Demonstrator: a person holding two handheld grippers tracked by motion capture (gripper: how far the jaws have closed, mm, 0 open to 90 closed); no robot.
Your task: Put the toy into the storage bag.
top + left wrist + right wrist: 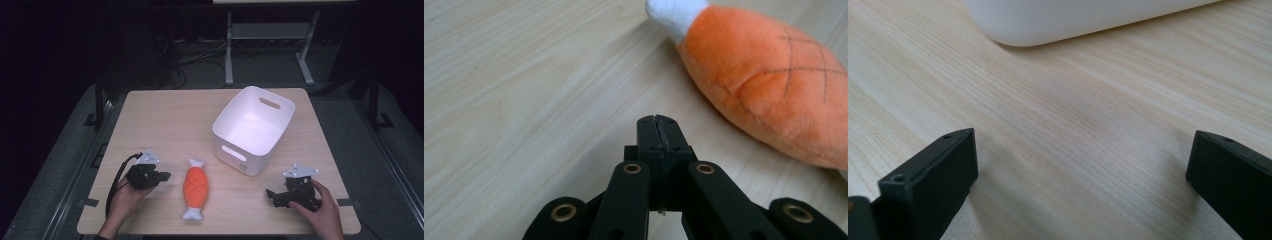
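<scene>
An orange plush drumstick toy point(195, 188) with white ends lies on the wooden table point(170, 120), near the front and left of centre. My left gripper point(166, 176) sits just left of it, held in a hand and pointing right at the toy. In the left gripper view its jaws are pressed together with nothing between them point(658, 129), and the toy point(769, 85) lies ahead to the right, apart from the tips. My right gripper point(270, 194) rests at the front right, pointing left, jaws wide apart over bare wood point(1083, 150).
A white plastic bin point(252, 128) with handle slots stands right of centre, behind the right gripper; its rounded lower wall point(1073, 20) crosses the top of the right gripper view. Beyond the table lie a dark floor, cables and a white stand's legs point(229, 55).
</scene>
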